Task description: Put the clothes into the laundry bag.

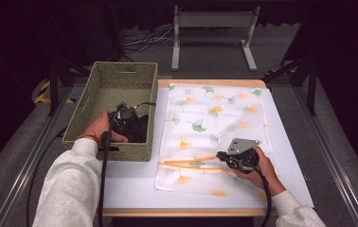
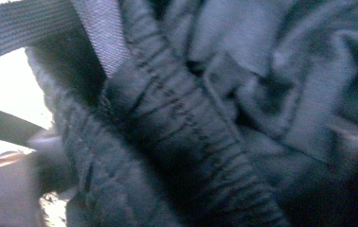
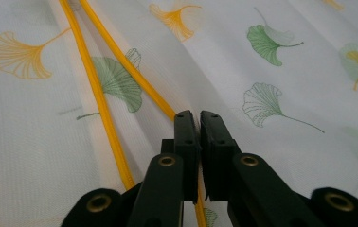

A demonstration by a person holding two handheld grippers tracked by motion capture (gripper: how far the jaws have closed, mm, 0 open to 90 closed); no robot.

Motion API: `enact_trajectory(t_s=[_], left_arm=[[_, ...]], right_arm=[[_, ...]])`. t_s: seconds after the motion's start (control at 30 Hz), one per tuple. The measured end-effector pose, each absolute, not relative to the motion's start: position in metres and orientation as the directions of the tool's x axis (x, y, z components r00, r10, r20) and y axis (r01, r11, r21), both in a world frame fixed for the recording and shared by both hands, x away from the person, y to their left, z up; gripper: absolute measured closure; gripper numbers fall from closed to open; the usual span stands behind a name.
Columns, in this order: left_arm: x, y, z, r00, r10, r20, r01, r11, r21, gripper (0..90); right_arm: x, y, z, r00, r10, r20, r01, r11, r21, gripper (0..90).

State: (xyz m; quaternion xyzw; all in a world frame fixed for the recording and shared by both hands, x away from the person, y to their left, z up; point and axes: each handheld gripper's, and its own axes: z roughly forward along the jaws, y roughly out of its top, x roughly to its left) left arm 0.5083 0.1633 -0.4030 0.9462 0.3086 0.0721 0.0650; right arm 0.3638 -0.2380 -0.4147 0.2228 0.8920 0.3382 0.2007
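Our left gripper (image 1: 130, 124) reached into the woven basket (image 1: 93, 97) over the dark garment (image 2: 205, 123); whether it gripped, we could not tell. Our right gripper (image 3: 199, 124) held the orange edge (image 3: 120, 61) of the leaf-print bag (image 1: 215, 113) on the table (image 1: 134, 187), jaws closed.

A woven basket (image 1: 102, 82) sits at the tabletop's (image 1: 134, 184) left edge with a dark garment (image 1: 138, 130) inside it. To its right, a printed cloth bag (image 1: 215, 118) lies flat, its piped edge (image 1: 186, 163) nearest the person.
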Motion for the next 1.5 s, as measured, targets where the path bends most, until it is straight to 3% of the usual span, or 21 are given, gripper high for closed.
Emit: enact_trajectory(t_s=[0.2,0.43,0.6,0.8,1.2,1.5], left_arm=[[0.508,0.165,-0.400,0.804,0.587,0.096,0.569,-0.806,0.165,48.5],[0.506,0.166,-0.395,0.783,0.592,0.190,0.565,-0.805,0.180,59.7],[0.502,0.166,-0.386,0.754,0.585,0.300,0.540,-0.811,0.224,61.8],[0.497,0.172,-0.374,0.711,0.619,0.334,0.533,-0.784,0.317,62.8],[0.482,0.189,-0.351,0.638,0.690,0.343,0.500,-0.709,0.496,63.1],[0.462,0.203,-0.337,0.582,0.758,0.294,0.446,-0.601,0.663,63.9]], right_arm=[[0.364,-0.238,-0.415,-0.820,0.534,-0.206,0.263,0.671,0.693,85.9],[0.363,-0.238,-0.415,-0.819,0.535,-0.209,0.260,0.670,0.695,86.0],[0.363,-0.238,-0.414,-0.817,0.536,-0.212,0.256,0.667,0.700,86.3],[0.362,-0.240,-0.411,-0.810,0.543,-0.221,0.246,0.657,0.713,87.1],[0.359,-0.241,-0.406,-0.791,0.561,-0.242,0.226,0.637,0.737,87.6],[0.359,-0.241,-0.406,-0.791,0.564,-0.238,0.228,0.633,0.740,87.5]])
